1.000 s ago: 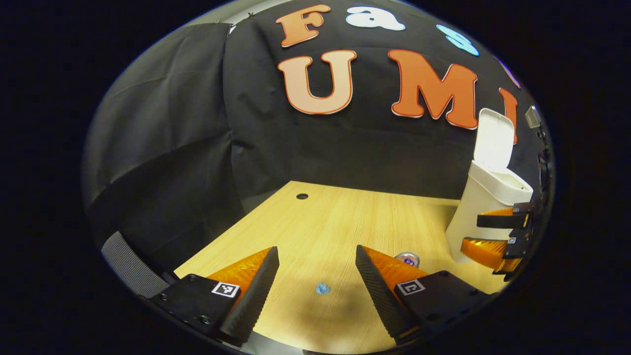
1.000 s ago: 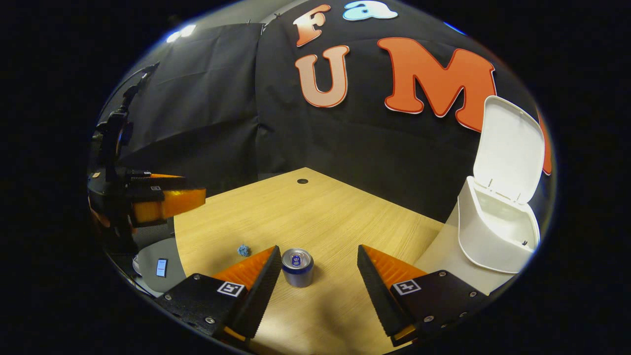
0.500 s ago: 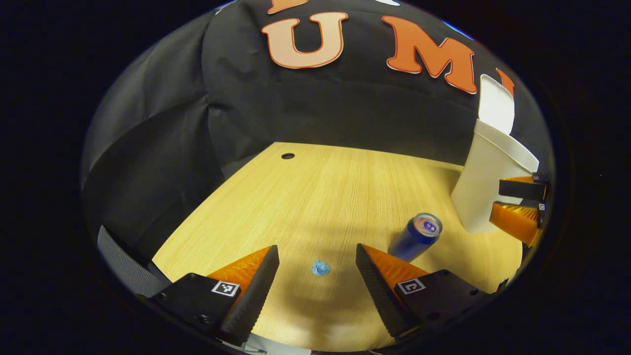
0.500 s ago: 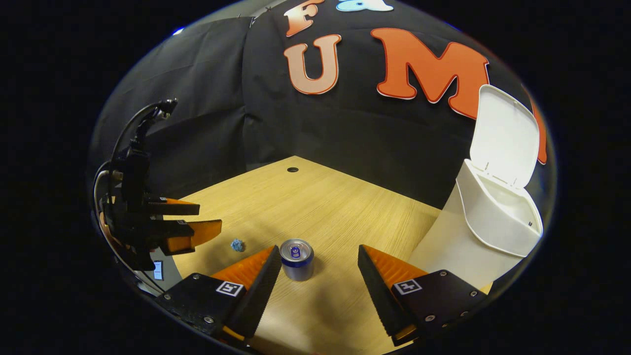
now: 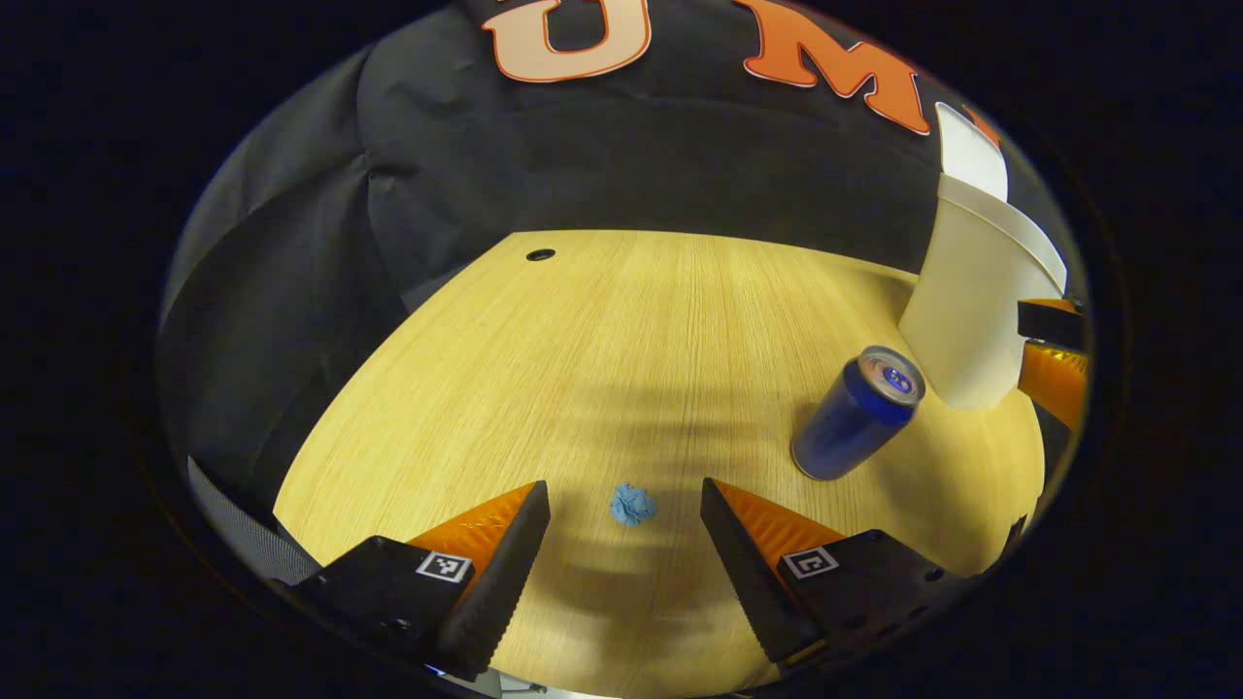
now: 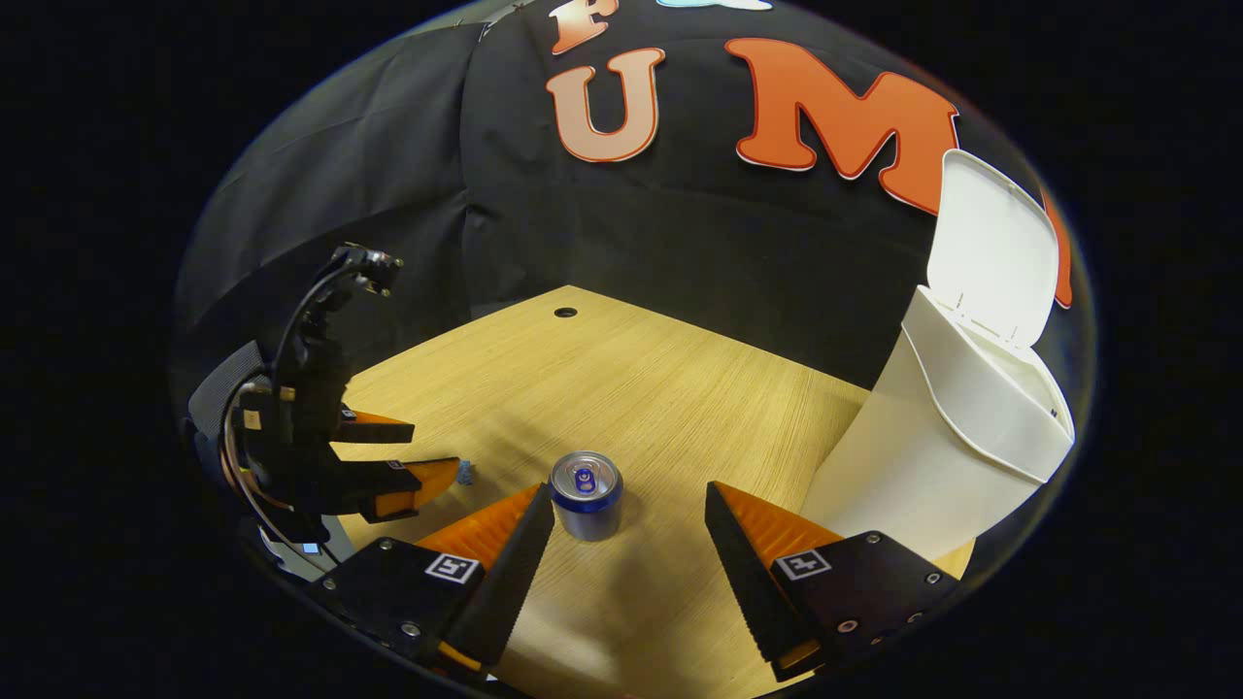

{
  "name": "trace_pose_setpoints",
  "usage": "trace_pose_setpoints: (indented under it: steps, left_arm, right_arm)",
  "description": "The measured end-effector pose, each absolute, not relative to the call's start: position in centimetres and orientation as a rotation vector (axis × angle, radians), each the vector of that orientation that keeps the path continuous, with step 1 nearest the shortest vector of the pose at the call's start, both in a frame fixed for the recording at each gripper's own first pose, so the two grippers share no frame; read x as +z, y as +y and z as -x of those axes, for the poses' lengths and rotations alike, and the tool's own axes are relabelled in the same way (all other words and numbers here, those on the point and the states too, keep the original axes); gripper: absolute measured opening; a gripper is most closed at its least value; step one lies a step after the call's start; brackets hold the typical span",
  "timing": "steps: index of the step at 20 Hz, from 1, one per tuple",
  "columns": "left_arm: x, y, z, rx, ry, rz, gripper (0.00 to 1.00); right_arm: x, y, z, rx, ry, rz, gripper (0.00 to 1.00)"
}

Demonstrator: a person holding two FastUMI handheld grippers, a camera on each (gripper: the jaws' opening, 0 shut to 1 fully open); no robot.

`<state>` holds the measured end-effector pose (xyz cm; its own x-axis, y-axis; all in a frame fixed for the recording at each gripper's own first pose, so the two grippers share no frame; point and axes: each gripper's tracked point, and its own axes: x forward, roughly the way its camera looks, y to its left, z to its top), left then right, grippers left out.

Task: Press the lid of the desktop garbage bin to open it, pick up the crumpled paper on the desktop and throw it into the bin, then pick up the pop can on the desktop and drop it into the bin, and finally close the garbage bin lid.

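A small blue crumpled paper lies on the wooden desktop, just ahead of my open left gripper and centred between its fingers. A blue pop can stands upright to its right. The white bin stands beyond the can with its lid raised. In the right gripper view the can stands just ahead of my open right gripper, nearer its left finger. The left gripper shows there at the far left, low over the paper.
A round cable hole sits near the desk's far left corner. The black cloth wall closes off the back and left. The right gripper's fingers show at the right edge of the left gripper view, beside the bin.
My left gripper has come down and forward toward the paper, which now sits nearer its fingers. My right gripper has sunk a little toward the can. Both stay open.
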<state>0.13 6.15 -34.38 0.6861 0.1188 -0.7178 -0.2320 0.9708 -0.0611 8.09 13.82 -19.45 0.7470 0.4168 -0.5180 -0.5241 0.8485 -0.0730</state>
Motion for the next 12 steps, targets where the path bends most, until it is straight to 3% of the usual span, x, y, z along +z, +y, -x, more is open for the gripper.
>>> trace_pose_setpoints:
  steps: [7, 9, 12]
  left_arm:
    - [-38.1, 5.5, -1.5, 0.154, 0.843, 0.147, 0.98]
    - [-38.8, 5.6, -1.5, 0.148, 0.859, 0.154, 0.89]
    - [-39.5, 5.7, -1.7, 0.141, 0.890, 0.163, 0.70]
  right_arm:
    - [-20.6, 14.0, -8.2, 0.505, 0.569, 0.214, 0.95]
    - [-20.8, 14.4, -8.3, 0.511, 0.581, 0.217, 0.95]
    - [-21.1, 14.7, -8.5, 0.518, 0.594, 0.230, 0.96]
